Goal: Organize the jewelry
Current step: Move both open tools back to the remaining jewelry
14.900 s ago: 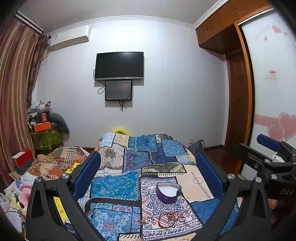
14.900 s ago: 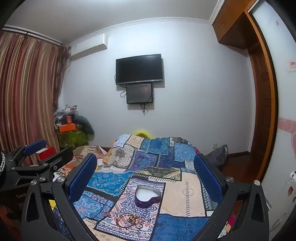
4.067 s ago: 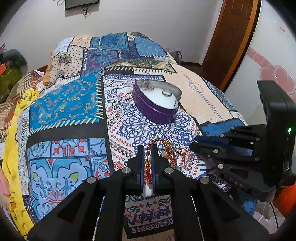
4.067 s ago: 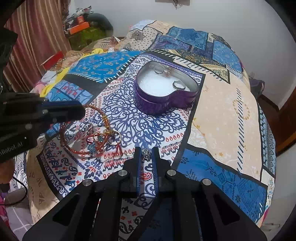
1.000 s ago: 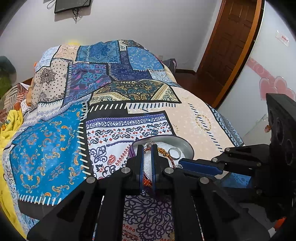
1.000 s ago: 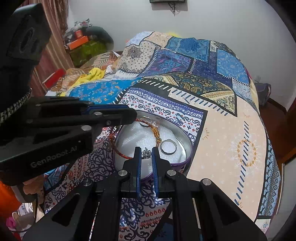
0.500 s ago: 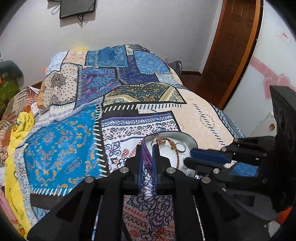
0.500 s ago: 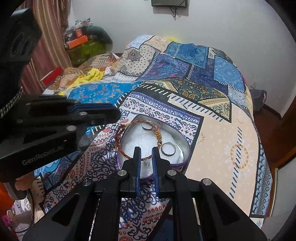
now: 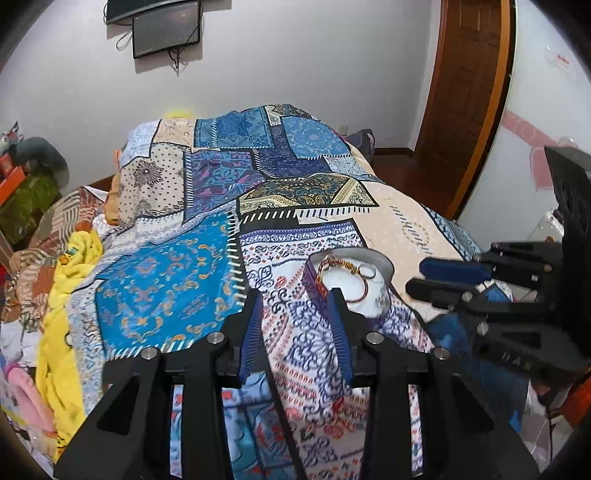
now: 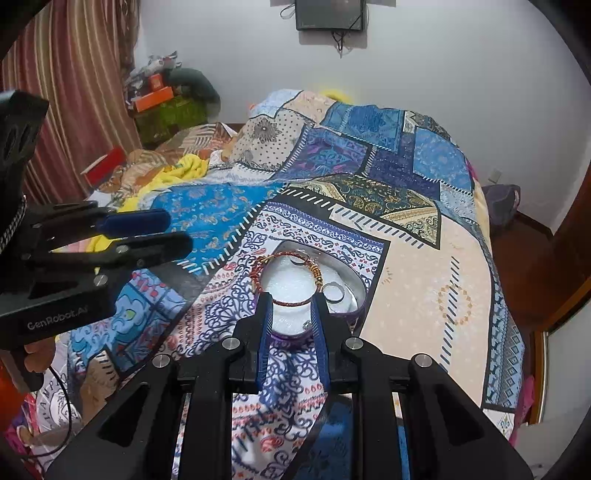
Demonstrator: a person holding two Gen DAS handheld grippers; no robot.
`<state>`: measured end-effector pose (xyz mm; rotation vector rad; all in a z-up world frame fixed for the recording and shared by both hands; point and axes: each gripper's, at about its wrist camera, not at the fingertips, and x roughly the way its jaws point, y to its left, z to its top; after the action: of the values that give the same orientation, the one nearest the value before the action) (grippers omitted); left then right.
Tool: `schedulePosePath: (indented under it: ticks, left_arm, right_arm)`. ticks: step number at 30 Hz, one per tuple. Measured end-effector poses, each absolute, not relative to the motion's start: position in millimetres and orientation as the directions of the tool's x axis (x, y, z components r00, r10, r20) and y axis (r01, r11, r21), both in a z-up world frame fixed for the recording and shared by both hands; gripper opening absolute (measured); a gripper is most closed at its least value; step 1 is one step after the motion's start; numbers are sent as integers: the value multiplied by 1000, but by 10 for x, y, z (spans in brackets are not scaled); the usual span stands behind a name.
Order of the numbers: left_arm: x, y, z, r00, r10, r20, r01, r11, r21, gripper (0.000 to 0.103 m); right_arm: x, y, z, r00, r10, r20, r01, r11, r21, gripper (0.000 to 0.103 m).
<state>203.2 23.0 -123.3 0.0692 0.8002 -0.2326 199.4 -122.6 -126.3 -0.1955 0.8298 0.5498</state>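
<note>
A purple heart-shaped box (image 10: pixel 354 308) with a white lining sits on the patchwork bedspread (image 10: pixel 424 295). A red and gold bracelet (image 10: pixel 286 264) lies in it, with silver rings (image 10: pixel 334 291) beside it. The box also shows in the left wrist view (image 9: pixel 314 284), with the bracelet (image 9: pixel 343 264) inside. My right gripper (image 10: pixel 291 299) is open and empty, just in front of the box. My left gripper (image 9: pixel 295 295) is open and empty, left of the box. Each gripper shows in the other's view, the left (image 10: pixel 155 236) and the right (image 9: pixel 436 275).
The bed fills the middle of both views. A yellow cloth (image 9: pixel 70 280) and piled clothes lie along its left side. A wooden door (image 9: pixel 469 92) stands at the right. A wall screen (image 10: pixel 330 14) hangs behind the bed.
Both grippers have opened and drawn back from the box. The bracelet, held by my left gripper a second ago, now lies in the box, as does the small piece from my right gripper.
</note>
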Motion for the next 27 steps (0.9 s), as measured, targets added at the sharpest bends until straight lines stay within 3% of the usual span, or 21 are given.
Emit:
schedulePosePath:
  ticks: [5,16,27]
  left_arm:
    - [1839,278,-1217,673,-165,-721,229,973,-8,43]
    - [1516,375,-1488,619,-125,-775,224,974,22,43]
    - [1395,359,-1814,545,-160,-823,238,971,-32,44]
  right_arm:
    - [1866,-1237,-1227,545,395,-739,-535,843,56,19]
    - [1637,-1118,-1479,469,398,-788,-566,821,78,19]
    - [1561,-1108,-1774,407,364,-838,-560,824,86,19]
